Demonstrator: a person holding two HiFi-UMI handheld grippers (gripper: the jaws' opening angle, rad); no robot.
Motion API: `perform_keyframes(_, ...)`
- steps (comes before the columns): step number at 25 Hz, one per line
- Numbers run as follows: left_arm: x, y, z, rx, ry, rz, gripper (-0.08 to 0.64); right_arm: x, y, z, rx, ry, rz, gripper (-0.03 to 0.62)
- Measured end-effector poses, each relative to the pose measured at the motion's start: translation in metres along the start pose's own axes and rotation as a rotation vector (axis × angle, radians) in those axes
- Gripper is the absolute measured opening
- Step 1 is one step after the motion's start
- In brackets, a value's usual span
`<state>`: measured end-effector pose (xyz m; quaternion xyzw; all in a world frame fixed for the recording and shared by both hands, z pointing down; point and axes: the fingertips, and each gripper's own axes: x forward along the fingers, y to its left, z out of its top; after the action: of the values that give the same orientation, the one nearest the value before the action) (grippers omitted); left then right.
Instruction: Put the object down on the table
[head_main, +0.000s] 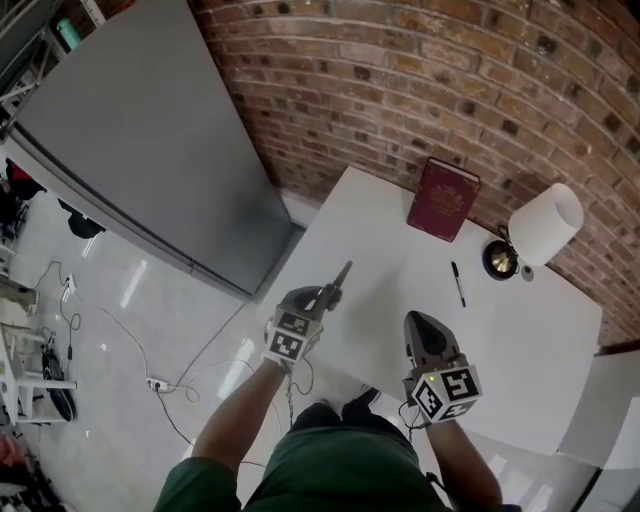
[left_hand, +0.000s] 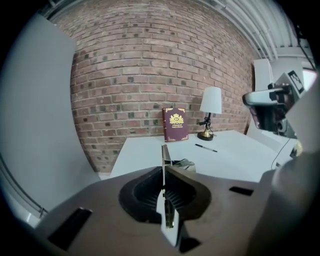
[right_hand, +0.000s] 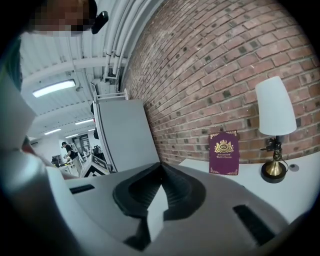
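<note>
My left gripper (head_main: 328, 294) is shut on a thin flat object (head_main: 341, 276) that sticks out past its tip, above the near left part of the white table (head_main: 520, 340). In the left gripper view the object (left_hand: 163, 155) stands edge-on between the closed jaws of that gripper (left_hand: 164, 169); something small and greyish shows just behind the tip. My right gripper (head_main: 418, 320) hovers over the table's near edge. Its jaws meet with nothing between them, as the right gripper view (right_hand: 161, 166) also shows.
A maroon book (head_main: 443, 198) leans on the brick wall, beside a brass lamp with a white shade (head_main: 540, 225). A black pen (head_main: 457, 283) lies on the table. A tall grey cabinet (head_main: 140, 130) stands left of the table. Cables (head_main: 150, 380) lie on the floor.
</note>
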<state>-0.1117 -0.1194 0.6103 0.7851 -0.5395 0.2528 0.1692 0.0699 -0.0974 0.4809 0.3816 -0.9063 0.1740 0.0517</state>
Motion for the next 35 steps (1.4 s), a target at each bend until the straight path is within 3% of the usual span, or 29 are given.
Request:
perform_keyframes(7, 0.040, 0.004, -0.019, 0.129, 0.108, -0.021, 0.009, 0.005, -0.013, -0.011, 0.022, 0.032, -0.027, 0.003)
perform_keyframes(12, 0.067, 0.004, -0.032, 0.222, 0.183, -0.071, 0.009, 0.004, -0.027, -0.009, 0.041, 0.030, -0.112, 0.003)
perform_keyframes(21, 0.095, 0.006, -0.046, 0.367, 0.229, -0.168, 0.011, 0.010, -0.024, -0.011, 0.068, 0.019, -0.223, 0.003)
perform_keyframes(28, 0.105, -0.006, -0.051, 0.584, 0.240, -0.211, 0.011, 0.008, -0.026, -0.016, 0.094, 0.007, -0.290, 0.003)
perform_keyframes(35, 0.107, -0.019, -0.066, 0.782, 0.240, -0.174, 0.011, 0.008, -0.025, -0.019, 0.105, 0.007, -0.308, 0.003)
